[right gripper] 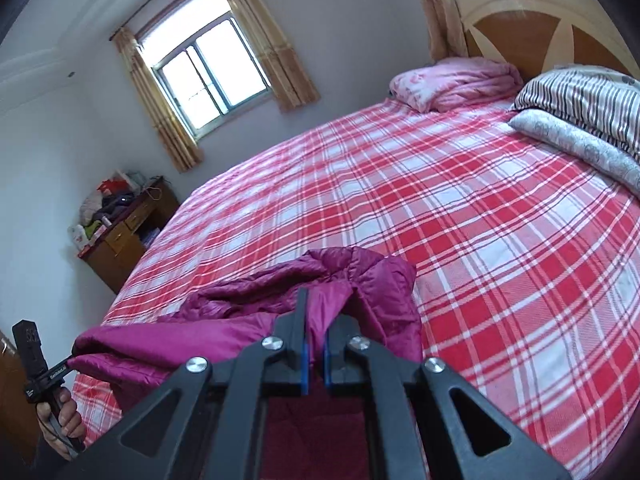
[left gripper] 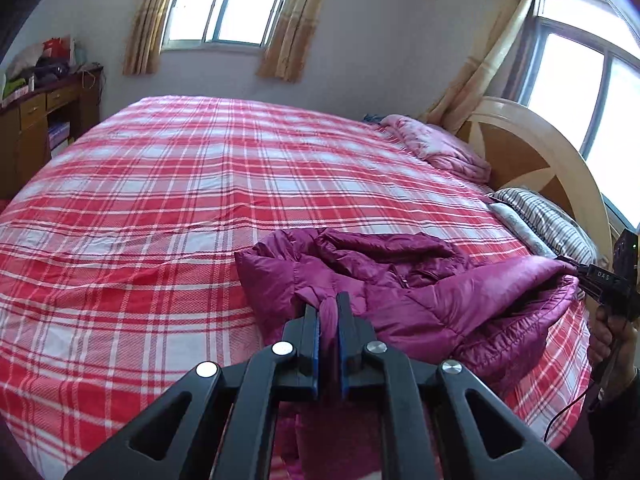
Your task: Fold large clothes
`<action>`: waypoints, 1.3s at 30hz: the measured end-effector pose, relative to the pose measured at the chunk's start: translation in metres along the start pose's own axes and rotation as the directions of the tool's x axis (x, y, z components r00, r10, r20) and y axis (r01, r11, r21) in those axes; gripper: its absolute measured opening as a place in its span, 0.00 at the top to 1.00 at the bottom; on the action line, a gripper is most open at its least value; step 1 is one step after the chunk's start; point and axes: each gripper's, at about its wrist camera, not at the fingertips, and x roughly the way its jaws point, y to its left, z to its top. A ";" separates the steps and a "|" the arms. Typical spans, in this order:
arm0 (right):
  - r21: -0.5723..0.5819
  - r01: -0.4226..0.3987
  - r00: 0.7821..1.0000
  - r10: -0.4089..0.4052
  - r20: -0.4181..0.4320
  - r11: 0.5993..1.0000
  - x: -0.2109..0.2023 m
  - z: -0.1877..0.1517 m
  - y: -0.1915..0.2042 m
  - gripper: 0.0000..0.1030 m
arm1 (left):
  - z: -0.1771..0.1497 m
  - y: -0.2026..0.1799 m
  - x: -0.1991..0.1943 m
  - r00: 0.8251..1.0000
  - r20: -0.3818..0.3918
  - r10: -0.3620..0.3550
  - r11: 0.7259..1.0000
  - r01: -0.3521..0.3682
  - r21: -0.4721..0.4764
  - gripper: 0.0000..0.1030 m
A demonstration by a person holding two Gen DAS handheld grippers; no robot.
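Note:
A magenta quilted down jacket (left gripper: 400, 276) lies crumpled on the near edge of the bed with its red plaid sheet (left gripper: 180, 200). My left gripper (left gripper: 329, 308) is shut on a bunched fold of the jacket's edge. My right gripper (right gripper: 318, 308) is shut on another part of the jacket (right gripper: 248, 304), whose fabric is pinched between its blue pads. The right gripper also shows at the right edge of the left wrist view (left gripper: 576, 270), clamped on the jacket's lighter inner side. The left gripper shows at the lower left of the right wrist view (right gripper: 70, 360), held in a hand.
A folded pink quilt (left gripper: 440, 148) and striped pillows (left gripper: 548, 224) lie by the wooden headboard (left gripper: 532, 152). A wooden desk (left gripper: 36, 120) with clutter stands at the far left wall. Curtained windows (left gripper: 228, 0) are behind the bed.

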 end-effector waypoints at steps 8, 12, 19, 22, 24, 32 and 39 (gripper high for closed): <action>0.025 0.062 0.997 -0.061 -0.053 0.998 0.066 0.017 -0.018 0.94 | 0.022 0.041 0.026 1.000 -0.008 0.007 0.990 -0.008 -0.144 0.80; 0.024 0.097 0.991 -0.095 -0.090 0.995 0.096 0.016 -0.026 0.94 | 0.020 0.053 0.018 0.991 0.042 0.124 0.977 -0.115 -0.180 0.71; 0.019 0.154 0.984 -0.152 -0.091 0.988 0.137 0.026 -0.023 0.89 | 0.016 -0.048 0.058 0.971 0.095 0.221 0.964 -0.232 0.132 0.49; 0.021 0.216 0.976 -0.215 -0.042 0.976 0.130 0.024 -0.012 0.50 | 0.009 -0.072 0.096 0.944 0.086 0.317 0.926 -0.328 0.188 0.46; -0.003 0.211 0.977 -0.211 0.038 0.977 0.113 0.015 0.010 0.23 | -0.001 -0.077 0.125 0.896 0.095 0.433 0.867 -0.443 0.227 0.46; -0.332 0.128 0.991 -0.108 0.077 0.935 0.137 -0.041 0.098 0.18 | -0.009 -0.040 0.161 0.857 -0.017 0.515 0.855 -0.511 0.091 0.45; -0.190 0.124 0.986 -0.142 -0.084 0.974 0.191 -0.034 0.060 0.19 | -0.011 -0.031 0.176 0.858 -0.051 0.512 0.858 -0.507 0.081 0.40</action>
